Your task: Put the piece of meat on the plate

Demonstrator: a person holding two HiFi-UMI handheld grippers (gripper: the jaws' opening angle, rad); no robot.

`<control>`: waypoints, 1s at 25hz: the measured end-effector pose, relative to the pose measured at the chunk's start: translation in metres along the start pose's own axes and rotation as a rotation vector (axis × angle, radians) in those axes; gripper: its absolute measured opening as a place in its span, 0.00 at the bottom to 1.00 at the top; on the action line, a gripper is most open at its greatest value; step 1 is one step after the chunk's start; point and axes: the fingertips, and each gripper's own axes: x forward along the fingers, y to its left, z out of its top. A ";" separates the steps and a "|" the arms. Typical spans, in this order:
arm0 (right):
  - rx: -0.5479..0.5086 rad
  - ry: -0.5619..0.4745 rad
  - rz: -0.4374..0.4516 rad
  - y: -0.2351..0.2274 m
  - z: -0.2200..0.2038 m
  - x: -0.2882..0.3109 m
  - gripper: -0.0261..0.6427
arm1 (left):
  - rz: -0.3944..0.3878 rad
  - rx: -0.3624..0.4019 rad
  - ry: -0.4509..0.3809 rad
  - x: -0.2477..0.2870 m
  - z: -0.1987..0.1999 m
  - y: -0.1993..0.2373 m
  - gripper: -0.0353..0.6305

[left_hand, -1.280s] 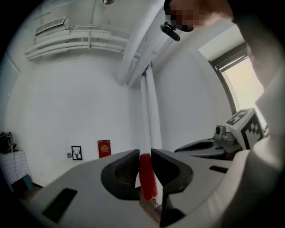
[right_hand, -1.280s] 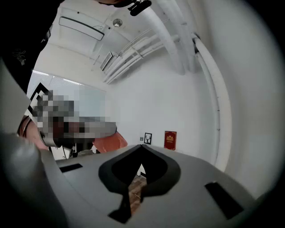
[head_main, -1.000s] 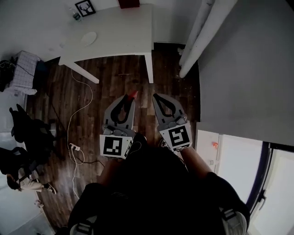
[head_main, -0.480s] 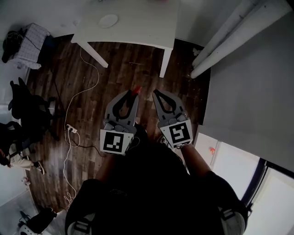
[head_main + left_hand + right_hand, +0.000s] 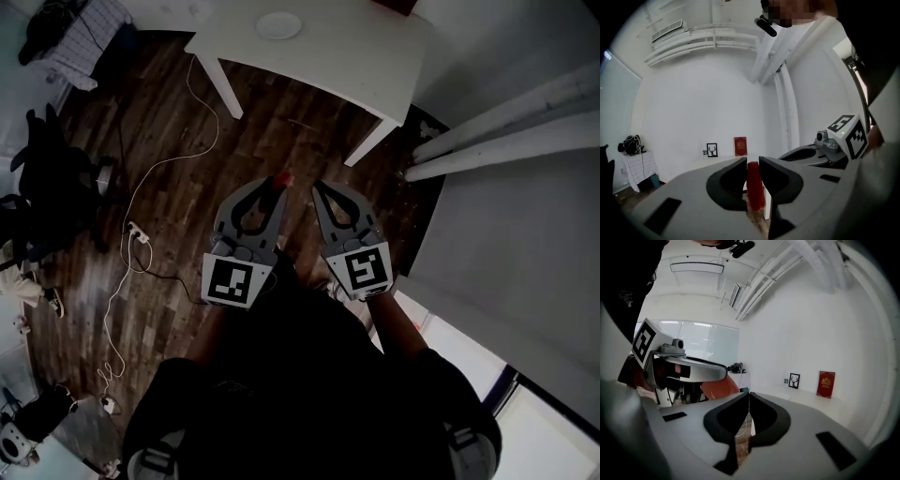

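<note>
meat (image 5: 755,187) in left gripper (image 5: 277,190), plate (image 5: 278,25) well apart

Ahead of you a white tabletop (image 5: 356,56) stands on a dark wooden floor (image 5: 281,155), with a framed deer picture (image 5: 712,149), a red framed card (image 5: 740,146) and a small jar (image 5: 705,152) ranged along its far edge against the white wall. A white cable (image 5: 216,111) trails across the boards from beside the table leg to a power strip (image 5: 139,232). To your left are dark chairs (image 5: 47,187) and a checked cloth (image 5: 89,37), and to your right two white pipes (image 5: 487,151) lie side by side.
</note>
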 end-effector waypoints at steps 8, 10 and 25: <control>-0.068 0.037 0.050 0.014 0.011 0.067 0.07 | -0.061 0.014 -0.009 0.009 0.000 0.068 0.18; -0.073 0.050 0.046 0.013 0.013 0.079 0.07 | -0.079 0.012 -0.010 0.013 0.001 0.078 0.18; -0.029 0.062 0.079 -0.039 0.005 0.150 0.07 | -0.095 0.025 0.024 0.086 -0.005 0.125 0.18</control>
